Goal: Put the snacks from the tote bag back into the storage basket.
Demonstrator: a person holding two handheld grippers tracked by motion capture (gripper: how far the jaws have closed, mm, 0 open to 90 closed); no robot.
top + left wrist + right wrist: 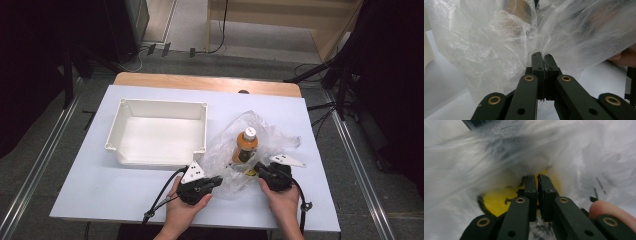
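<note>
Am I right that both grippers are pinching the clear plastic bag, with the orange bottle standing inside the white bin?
Not quite. The orange bottle is not in the white bin; the high view shows it in the clear plastic bag, on the table to the bin's right. The rest holds: the left gripper is shut on the bag's film, and the right gripper is closed on it too.

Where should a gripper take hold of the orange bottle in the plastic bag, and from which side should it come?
Probably at the neck, just under the white cap, coming from above. The orange bottle stands upright inside the clear plastic bag with its top free of the film, while the crumpled film wraps its lower body. The left gripper is shut on the bag's edge.
</note>
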